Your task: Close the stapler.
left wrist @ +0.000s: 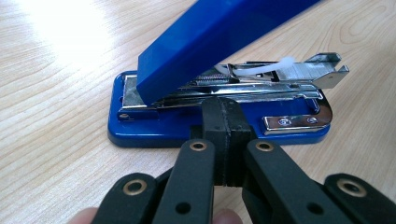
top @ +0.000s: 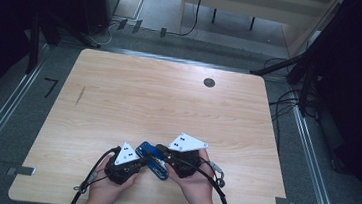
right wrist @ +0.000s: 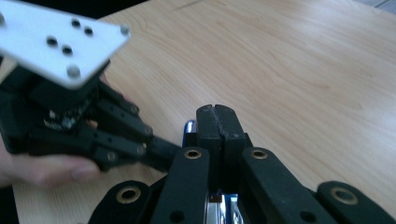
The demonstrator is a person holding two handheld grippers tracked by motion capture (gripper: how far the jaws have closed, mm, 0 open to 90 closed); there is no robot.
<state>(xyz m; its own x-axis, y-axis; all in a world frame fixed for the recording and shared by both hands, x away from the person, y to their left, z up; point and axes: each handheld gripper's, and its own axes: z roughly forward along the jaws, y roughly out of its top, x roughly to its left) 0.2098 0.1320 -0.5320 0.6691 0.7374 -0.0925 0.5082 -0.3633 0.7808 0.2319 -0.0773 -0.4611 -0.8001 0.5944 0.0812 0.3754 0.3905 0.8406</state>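
Observation:
A blue stapler [top: 153,163] lies on the wooden table [top: 169,101] near its front edge, between my two grippers. Its blue top cover [left wrist: 210,37] is swung up, and the chrome staple channel [left wrist: 280,74] beneath lies bare with a white strip on it. My left gripper [left wrist: 226,114] is shut, nothing between its jaws, and its tips touch the stapler's side at the base [left wrist: 149,128]. From the other side, my right gripper [right wrist: 218,119] is shut too and sits over the stapler, with a blue edge [right wrist: 188,128] showing beside its tips. In the high view the left gripper [top: 143,162] and the right gripper [top: 160,149] meet at the stapler.
A dark round grommet hole [top: 209,82] sits near the table's far edge. The other hand's gripper with its white plate [right wrist: 60,42] is close on the left of the right gripper view. Cables [top: 218,186] trail toward the front edge. Dark stands flank the table.

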